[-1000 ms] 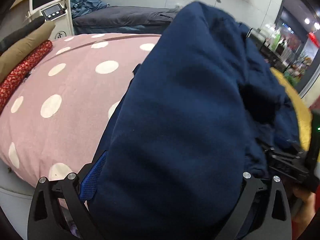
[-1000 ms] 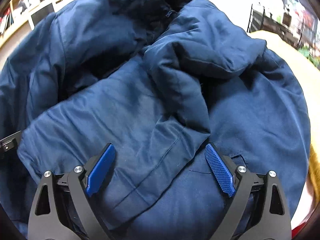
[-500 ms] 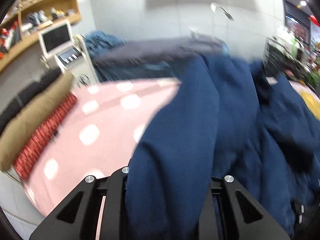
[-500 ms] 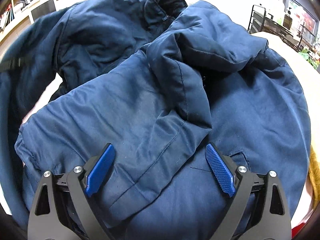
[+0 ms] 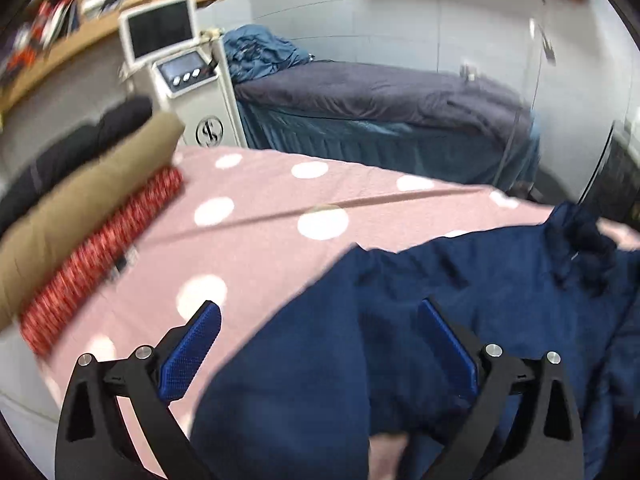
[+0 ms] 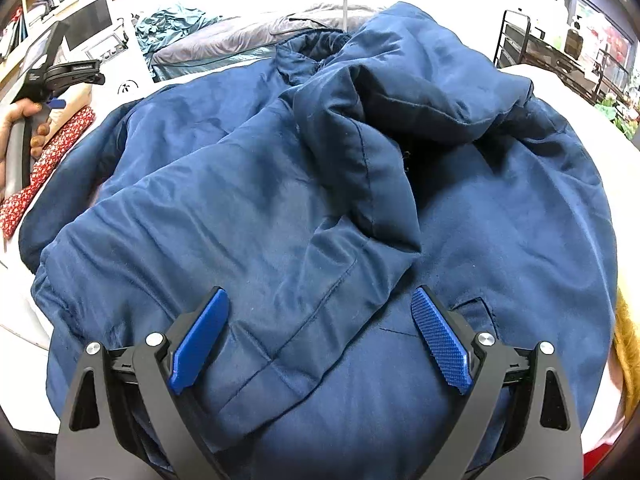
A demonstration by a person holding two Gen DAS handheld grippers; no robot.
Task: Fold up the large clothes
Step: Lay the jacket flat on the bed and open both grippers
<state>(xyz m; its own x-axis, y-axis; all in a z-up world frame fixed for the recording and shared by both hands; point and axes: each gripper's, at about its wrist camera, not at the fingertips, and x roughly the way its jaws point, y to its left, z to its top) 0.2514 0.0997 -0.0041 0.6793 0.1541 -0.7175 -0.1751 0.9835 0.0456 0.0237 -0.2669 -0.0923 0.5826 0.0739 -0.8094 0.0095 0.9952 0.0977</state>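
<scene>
Both claws wide, empty: left claw (image 5: 320,344), right claw (image 6: 320,336); jacket (image 6: 280,200) edges cropped.

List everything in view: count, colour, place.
jacket: one, navy, crumpled on the bedspread, under both tongs.
bedspread: one, pink with white dots, beneath the jacket.
folded clothes: three, black, tan and red-patterned, stacked at the left edge.
machine with screen: one, white, behind the bedspread.
second bed: one, grey cover over teal, by the wall.
left tongs: one, black with blue pads, open.
right tongs: one, black with blue pads, open.
</scene>
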